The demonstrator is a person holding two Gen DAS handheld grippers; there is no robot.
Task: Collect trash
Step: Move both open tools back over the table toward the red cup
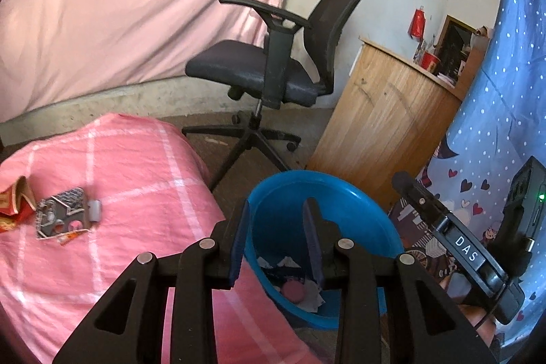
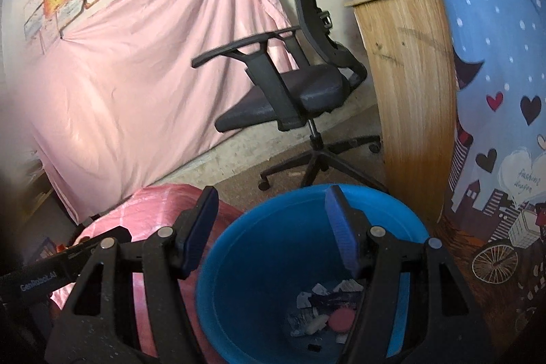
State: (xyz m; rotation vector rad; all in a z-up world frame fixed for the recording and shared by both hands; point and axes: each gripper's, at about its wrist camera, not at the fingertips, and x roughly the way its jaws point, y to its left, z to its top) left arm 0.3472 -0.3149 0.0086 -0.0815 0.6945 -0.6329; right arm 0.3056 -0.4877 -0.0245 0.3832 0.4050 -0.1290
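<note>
Two handheld grippers hover above a blue plastic bin [image 2: 259, 265] on the floor beside a bed with a pink checked sheet [image 1: 129, 159]. The left gripper [image 1: 278, 239] has its jaws partly apart with nothing between them; the right gripper [image 2: 273, 229] has its jaws spread wide, also empty, its tips over the bin's mouth.

Some of the job looks done: torn paper scraps [image 2: 327, 290], a round pink lid-like piece [image 2: 341, 318] and what may be a crumpled clear wrapper lie at the bottom of the bin. More remains. On the bed, well to the left of the bin in the left wrist view, lie a crushed red-and-gold paper cup [image 1: 15, 198], a flattened dark printed packet [image 1: 63, 215] and a small grey clip-like item [image 1: 95, 209] touching the packet's right edge. All three appear still to be collected.

The bin's near-left rim sits just beside the bed's edge, so the route back to the litter runs left over the mattress with open air above it. On the right, a patterned blue curtain [image 2: 494, 91] crowds the bin, and a wooden cabinet [image 1: 382, 125] stands just beyond its far rim. A black office chair [image 1: 273, 67] stands farther off on the floor, clear of the working area.
</note>
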